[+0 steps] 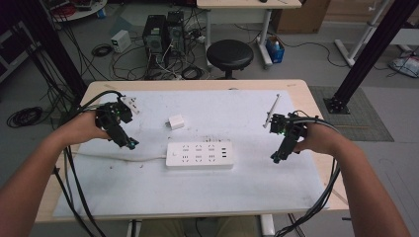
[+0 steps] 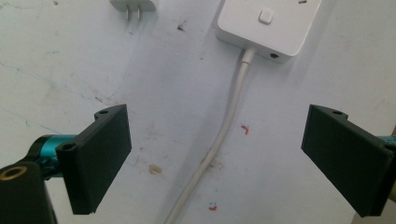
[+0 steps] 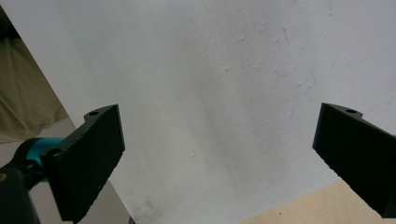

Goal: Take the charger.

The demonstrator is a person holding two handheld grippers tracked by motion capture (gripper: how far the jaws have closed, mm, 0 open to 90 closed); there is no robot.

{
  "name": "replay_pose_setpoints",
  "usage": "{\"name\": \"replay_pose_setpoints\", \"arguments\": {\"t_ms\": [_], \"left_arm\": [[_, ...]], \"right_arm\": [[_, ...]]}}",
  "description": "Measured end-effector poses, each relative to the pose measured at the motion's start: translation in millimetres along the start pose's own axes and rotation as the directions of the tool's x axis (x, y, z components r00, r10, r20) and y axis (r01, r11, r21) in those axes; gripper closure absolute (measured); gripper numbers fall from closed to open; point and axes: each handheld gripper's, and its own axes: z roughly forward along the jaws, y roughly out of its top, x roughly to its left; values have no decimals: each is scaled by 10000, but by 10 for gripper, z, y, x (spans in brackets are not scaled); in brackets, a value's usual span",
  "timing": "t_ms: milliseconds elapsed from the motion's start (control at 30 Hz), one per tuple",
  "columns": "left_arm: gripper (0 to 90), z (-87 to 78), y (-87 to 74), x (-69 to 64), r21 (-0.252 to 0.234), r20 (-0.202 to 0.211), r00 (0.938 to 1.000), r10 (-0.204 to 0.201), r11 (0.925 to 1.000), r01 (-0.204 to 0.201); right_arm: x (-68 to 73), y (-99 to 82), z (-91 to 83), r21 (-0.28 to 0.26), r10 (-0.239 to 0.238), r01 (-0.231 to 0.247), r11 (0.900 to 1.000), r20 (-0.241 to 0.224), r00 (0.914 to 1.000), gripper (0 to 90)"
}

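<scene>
High view: both tongs (image 1: pixel 129 143) (image 1: pixel 274 158) tilted down, agape.

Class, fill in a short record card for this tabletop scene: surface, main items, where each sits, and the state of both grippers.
surface: white mat on a wooden table
power strip: white power strip lies flat near the mat's middle, its cable running toward the left side
plug adapter: small white plug adapter lies apart from the strip, on its far side
left gripper: left gripper open, above the cable, holding nothing
right gripper: right gripper open, over bare mat near its edge
</scene>
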Motion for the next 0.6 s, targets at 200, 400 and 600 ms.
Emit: {"name": "replay_pose_setpoints", "arguments": {"t_ms": [200, 400, 600], "left_arm": [[83, -34, 66, 78, -340, -753, 9941, -781, 9965, 758], [83, -23, 300, 320, -1366, -1303, 9722, -1945, 9747, 1767], [83, 91, 477, 473, -1897, -1157, 9579, -2627, 9525, 2383]], "right_arm": [[17, 9, -15, -110, 37, -36, 9999, 29, 10000, 14], [19, 27, -26, -206, 284, -281, 9994, 117, 9995, 15], [18, 40, -25, -388, 698, -693, 9968, 121, 9975, 14]]}}
